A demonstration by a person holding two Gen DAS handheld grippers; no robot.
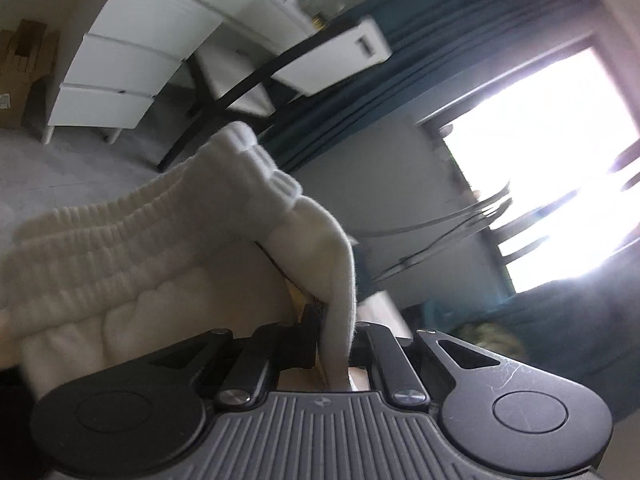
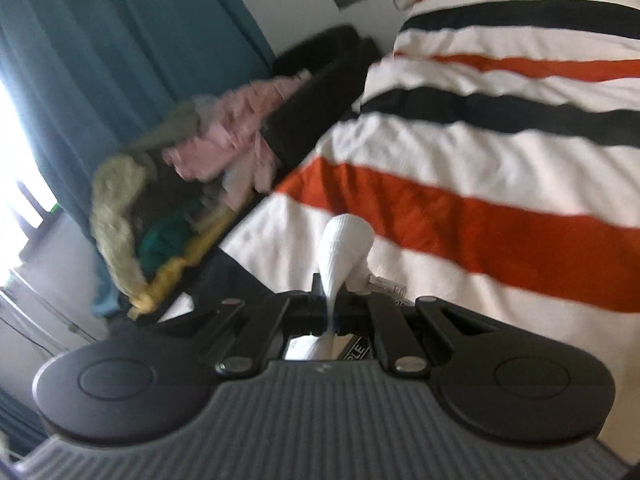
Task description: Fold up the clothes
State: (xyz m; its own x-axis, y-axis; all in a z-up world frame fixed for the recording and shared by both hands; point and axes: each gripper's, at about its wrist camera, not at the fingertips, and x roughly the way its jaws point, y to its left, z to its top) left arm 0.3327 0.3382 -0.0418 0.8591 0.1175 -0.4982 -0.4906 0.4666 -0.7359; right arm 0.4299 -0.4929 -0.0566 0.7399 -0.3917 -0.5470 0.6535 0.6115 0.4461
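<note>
A cream-white fleece garment (image 1: 120, 248) with a ribbed elastic band hangs in the left wrist view, held up in the air. My left gripper (image 1: 336, 344) is shut on a fold of it. In the right wrist view my right gripper (image 2: 332, 312) is shut on a bunched white corner of the garment (image 2: 344, 244), which sticks up between the fingers above the striped bedspread (image 2: 500, 148). Most of the garment is hidden from the right camera.
A black open suitcase (image 2: 304, 120) with a heap of pink, green and yellow clothes (image 2: 168, 184) lies at the bed's left edge. Teal curtains (image 2: 100, 40) and a bright window (image 1: 540, 152) stand behind. A white drawer unit (image 1: 128, 64) and a black-legged table (image 1: 332, 56) stand on the grey floor.
</note>
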